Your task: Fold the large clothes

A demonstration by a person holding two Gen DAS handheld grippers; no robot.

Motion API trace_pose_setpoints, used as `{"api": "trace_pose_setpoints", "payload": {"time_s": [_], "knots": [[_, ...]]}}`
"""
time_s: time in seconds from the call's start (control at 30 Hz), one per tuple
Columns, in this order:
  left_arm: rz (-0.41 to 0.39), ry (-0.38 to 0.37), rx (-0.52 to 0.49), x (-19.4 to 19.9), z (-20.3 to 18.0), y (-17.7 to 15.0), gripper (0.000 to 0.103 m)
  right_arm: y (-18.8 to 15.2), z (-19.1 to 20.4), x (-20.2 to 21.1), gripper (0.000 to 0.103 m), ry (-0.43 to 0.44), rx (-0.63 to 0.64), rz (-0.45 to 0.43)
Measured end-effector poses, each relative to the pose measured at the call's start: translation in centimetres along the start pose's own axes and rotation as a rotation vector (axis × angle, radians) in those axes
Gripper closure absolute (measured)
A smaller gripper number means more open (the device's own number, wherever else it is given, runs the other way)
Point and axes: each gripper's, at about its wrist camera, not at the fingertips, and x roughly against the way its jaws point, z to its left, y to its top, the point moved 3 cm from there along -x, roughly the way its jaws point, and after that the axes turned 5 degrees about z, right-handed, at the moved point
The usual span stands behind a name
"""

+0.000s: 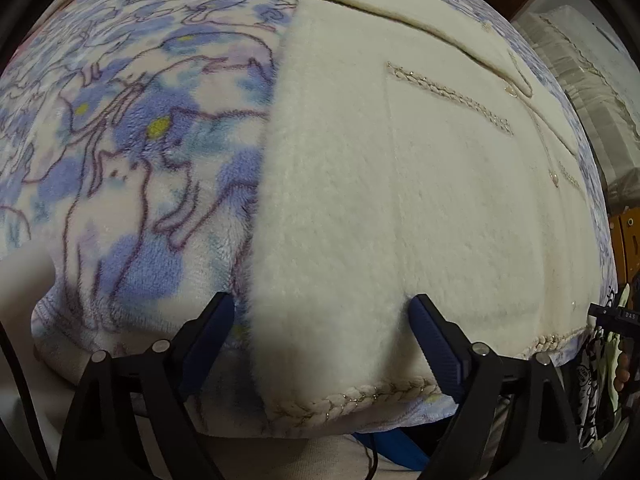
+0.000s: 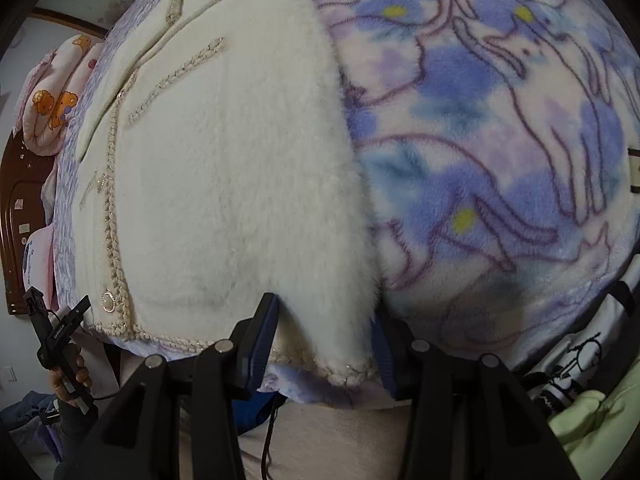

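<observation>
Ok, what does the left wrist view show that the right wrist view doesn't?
Only the left wrist view: pale stacked bedding at upper right, and the cream coat's left hem corner between the open left claw. Only the right wrist view: a rolled pink cartoon quilt, a dark wooden headboard, a pearl button, and the open right claw around the coat's right corner. Both: the coat on the blue floral blanket, braided hem trim.
</observation>
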Motion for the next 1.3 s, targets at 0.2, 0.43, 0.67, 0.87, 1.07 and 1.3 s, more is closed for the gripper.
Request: {"api": "trace_pose_setpoints", "payload": {"time_s": [0.2, 0.43, 0.67, 0.87, 1.07, 1.3], "knots": [[-0.015, 0.002, -0.015, -1.0, -0.8, 0.1, 0.007, 0.0, 0.1, -0.2, 0.056, -0.011, 0.003, -0.014], [-0.007, -0.028, -0.032, -0.5, -0.9, 0.2, 0.018, 0.0, 2.0, 0.1, 0.083, -0.089, 0.093, -0.049], [-0.006, -0.039, -0.042, 0.3, -0.2, -1.3, 0.023, 0.2, 2.3, -0.7, 0.079, -0.098, 0.084, -0.042], [0.015, -0.006, -0.086, -0.5, -1.4, -1.4, 0.014, 0.1, 2.8, -1.7, 0.077, -0.113, 0.081, -0.036], [0.035, -0.057, -0.094, -0.1, -1.7, -1.4, 0.076, -0.2, 4.2, -2.0, 0.088, -0.155, 0.128, -0.047], [-0.009, -0.218, 0.018, 2.1, -1.6, -1.3, 0.093, -1.5, 6.5, 0.0, 0.093, -0.174, 0.18, -0.125]]}}
